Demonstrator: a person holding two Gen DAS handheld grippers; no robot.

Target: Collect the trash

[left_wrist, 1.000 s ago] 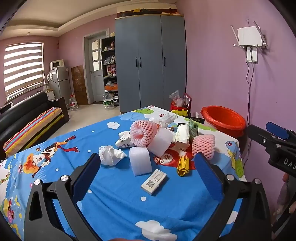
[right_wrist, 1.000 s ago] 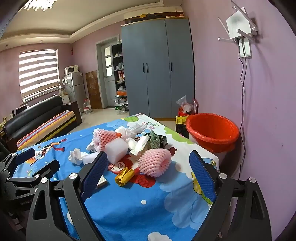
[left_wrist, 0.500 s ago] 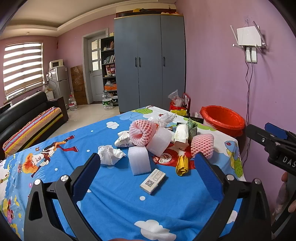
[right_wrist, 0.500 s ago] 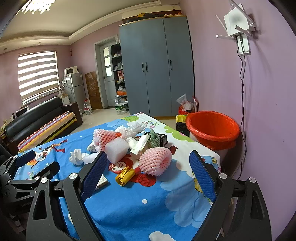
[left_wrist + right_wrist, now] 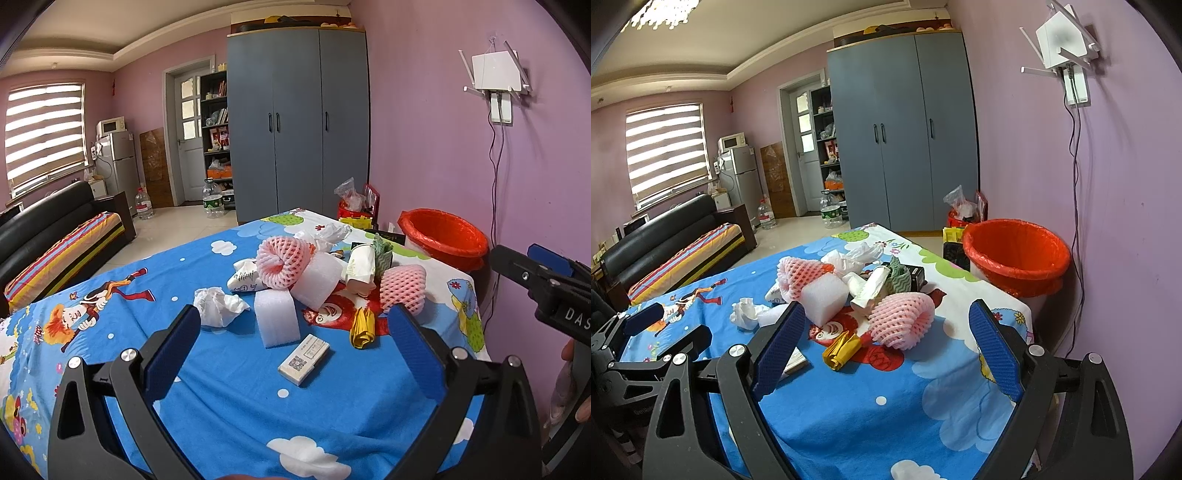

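Note:
Trash lies in a heap on the blue cartoon tablecloth (image 5: pixel 229 398): a crumpled tissue (image 5: pixel 218 306), white foam blocks (image 5: pixel 277 317), pink foam fruit nets (image 5: pixel 280 262) (image 5: pixel 901 319), a small barcode box (image 5: pixel 303 359), a yellow wrapper (image 5: pixel 363 326) (image 5: pixel 842 350) and a paper roll (image 5: pixel 360 267). My left gripper (image 5: pixel 291 350) is open and empty, just short of the box. My right gripper (image 5: pixel 884 349) is open and empty, in front of the pink net. A red-lined bin (image 5: pixel 1015 254) (image 5: pixel 443 238) stands beyond the table's far right corner.
The right gripper's body (image 5: pixel 546 291) shows at the right edge of the left wrist view. The left gripper (image 5: pixel 646 343) shows at the left in the right wrist view. A black sofa (image 5: pixel 665 243), a grey wardrobe (image 5: pixel 905 129) and a pink wall (image 5: pixel 1108 221) surround the table.
Both grippers stay open. The views shift only slightly; the trash has not moved.

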